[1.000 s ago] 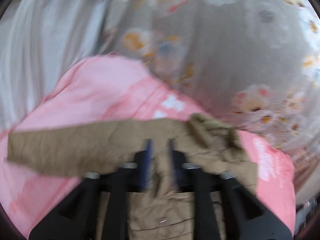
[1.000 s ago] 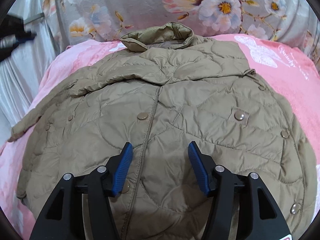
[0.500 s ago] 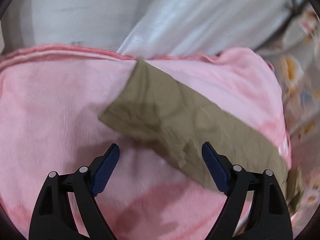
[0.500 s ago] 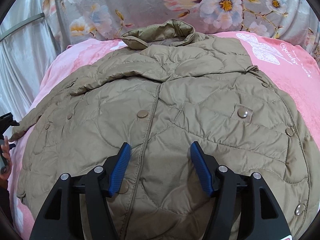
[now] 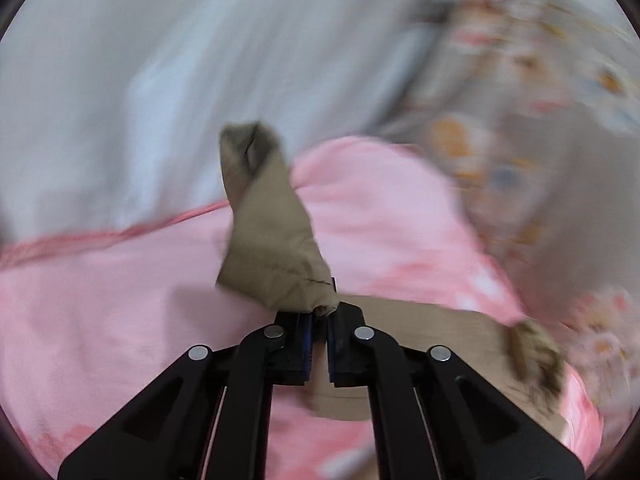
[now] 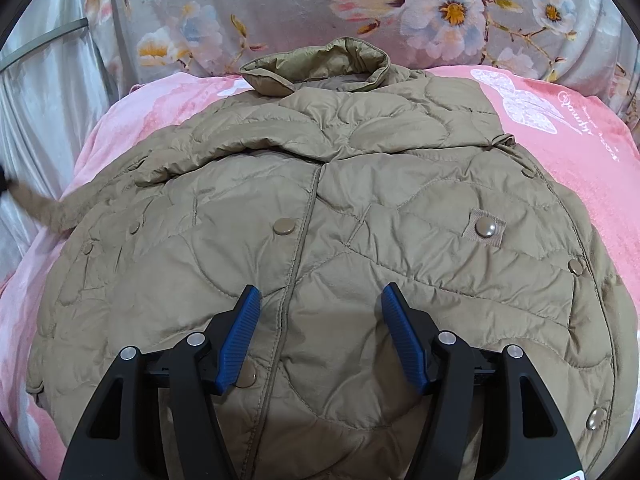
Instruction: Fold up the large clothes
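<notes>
A tan quilted jacket [image 6: 320,240] lies front up on a pink blanket [image 6: 580,152], collar at the far side, snap buttons down the front. My left gripper [image 5: 318,322] is shut on the jacket's sleeve [image 5: 272,240], whose cuff end sticks up beyond the jaws; the view is blurred. In the right wrist view the same sleeve [image 6: 44,206] stretches out to the left edge. My right gripper [image 6: 320,336] hovers open over the jacket's lower front, nothing between its blue pads.
A grey floral cover [image 6: 360,4] lies behind the blanket. Pale silver cloth [image 6: 40,92] hangs at the left, beyond the blanket's edge [image 5: 120,234].
My left gripper swung across to the sleeve, opened wide over it, then closed on it and lifted its end. The right gripper has stayed where it was, open.
</notes>
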A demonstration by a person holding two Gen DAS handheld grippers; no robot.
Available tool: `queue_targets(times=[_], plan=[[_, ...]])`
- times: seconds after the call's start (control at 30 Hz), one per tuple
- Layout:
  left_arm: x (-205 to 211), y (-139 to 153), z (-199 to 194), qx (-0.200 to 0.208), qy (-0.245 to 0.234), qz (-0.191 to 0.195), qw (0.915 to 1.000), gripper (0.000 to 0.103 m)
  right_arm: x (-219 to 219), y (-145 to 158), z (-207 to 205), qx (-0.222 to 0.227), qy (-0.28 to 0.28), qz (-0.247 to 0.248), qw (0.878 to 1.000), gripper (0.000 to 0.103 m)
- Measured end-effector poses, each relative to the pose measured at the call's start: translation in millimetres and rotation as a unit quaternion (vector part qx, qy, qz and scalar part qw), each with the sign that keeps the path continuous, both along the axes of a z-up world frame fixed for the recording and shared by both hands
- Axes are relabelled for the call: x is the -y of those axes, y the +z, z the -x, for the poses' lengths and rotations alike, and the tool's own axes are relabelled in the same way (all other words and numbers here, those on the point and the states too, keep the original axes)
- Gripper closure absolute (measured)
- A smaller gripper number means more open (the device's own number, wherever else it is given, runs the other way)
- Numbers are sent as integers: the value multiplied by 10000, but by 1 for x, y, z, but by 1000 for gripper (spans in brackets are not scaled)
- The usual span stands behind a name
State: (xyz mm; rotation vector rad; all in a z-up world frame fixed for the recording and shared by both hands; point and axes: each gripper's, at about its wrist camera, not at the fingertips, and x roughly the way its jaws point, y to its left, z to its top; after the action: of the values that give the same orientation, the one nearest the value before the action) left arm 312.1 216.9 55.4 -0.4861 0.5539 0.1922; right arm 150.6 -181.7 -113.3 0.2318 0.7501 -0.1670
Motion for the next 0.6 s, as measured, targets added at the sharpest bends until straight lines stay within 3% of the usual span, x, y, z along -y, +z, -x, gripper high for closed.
queue_targets(times=[0.1,0.23,0.37,0.5,0.57,0.6], plan=[[84,39,-7,346,-911,-362,9946,99,2,4,4,89,-32,-44,9999,41],[202,58,-8,554,-2071,-754,9738,99,9,12,14,170,-43,-72,9998,41],[288,39,-4,391,-2869,-914,9528,99,29,20,30,225,-230,-58,9995,41],[351,-16,-6,-351,-3525,-802,9317,94,60,21,44,180,-590,-138,9980,41],[366,-48,-3,-779,-3763,-726,9204,83,74,20,50,158,-743,-176,9970,41],[365,-56,2,-907,-3878,-586,9154,55,78,19,52,158,-789,-166,9966,41]])
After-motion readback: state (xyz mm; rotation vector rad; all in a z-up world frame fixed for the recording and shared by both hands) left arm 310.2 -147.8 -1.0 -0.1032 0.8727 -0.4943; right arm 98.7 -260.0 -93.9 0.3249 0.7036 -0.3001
